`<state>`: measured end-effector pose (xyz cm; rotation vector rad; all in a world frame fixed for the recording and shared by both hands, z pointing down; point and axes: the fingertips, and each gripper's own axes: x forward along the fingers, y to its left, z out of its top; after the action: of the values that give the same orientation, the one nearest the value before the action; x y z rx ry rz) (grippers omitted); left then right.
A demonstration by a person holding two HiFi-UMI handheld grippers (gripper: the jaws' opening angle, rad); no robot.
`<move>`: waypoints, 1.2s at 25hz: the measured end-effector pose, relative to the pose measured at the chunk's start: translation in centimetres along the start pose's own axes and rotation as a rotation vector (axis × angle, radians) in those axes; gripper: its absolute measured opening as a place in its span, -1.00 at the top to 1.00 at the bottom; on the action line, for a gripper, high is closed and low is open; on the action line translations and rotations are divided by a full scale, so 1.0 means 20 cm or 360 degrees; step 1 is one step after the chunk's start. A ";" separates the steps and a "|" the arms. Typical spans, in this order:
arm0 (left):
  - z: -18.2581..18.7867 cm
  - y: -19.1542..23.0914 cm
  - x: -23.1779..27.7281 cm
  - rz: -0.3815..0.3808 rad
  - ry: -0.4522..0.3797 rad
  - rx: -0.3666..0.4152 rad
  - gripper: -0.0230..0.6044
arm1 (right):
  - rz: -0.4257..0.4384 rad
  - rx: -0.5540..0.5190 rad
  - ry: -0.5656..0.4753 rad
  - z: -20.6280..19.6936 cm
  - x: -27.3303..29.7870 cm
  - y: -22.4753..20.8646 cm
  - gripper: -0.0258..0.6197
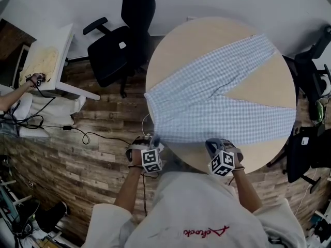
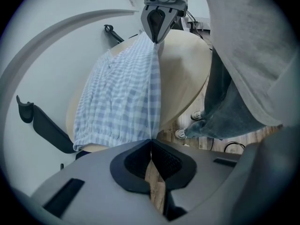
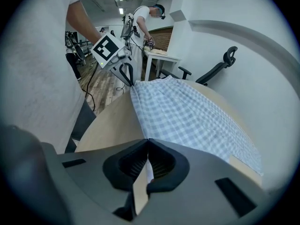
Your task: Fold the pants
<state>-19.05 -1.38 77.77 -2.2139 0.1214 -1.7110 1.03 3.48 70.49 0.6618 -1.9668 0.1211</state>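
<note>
Head view: checked pants (image 1: 207,105) on table (image 1: 181,50); red script (image 1: 206,232) on shirt (image 1: 196,200) unreadable.

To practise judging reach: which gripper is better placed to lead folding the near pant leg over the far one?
Probably the right. The right gripper is shut on the pants at the near leg edge, closer to the spread legs; the left gripper pins the waistband corner.

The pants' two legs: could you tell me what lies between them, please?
A bare wedge of the round table lies between the legs of the pants, clearest in the head view.
</note>
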 end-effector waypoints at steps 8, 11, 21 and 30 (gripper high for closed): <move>0.04 0.01 -0.16 0.0052 -0.0003 -0.0072 0.82 | 0.0028 -0.0034 -0.0036 0.00 -0.07 0.02 0.83; 0.05 0.05 -0.21 0.0110 -0.0009 -0.0118 0.82 | 0.0015 -0.0055 -0.0050 0.01 -0.10 0.02 0.83; 0.09 0.37 -0.26 0.0188 -0.0057 -0.0204 0.82 | -0.0154 -0.0178 -0.0065 0.11 -0.10 -0.33 0.83; 0.09 0.76 -0.28 0.0255 -0.0110 -0.0251 0.82 | -0.0313 -0.0364 -0.0044 0.30 -0.06 -0.80 0.83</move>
<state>-16.72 -13.78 67.42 -2.3020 0.4185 -1.5863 4.60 -11.77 63.32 0.7036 -1.8942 -0.2312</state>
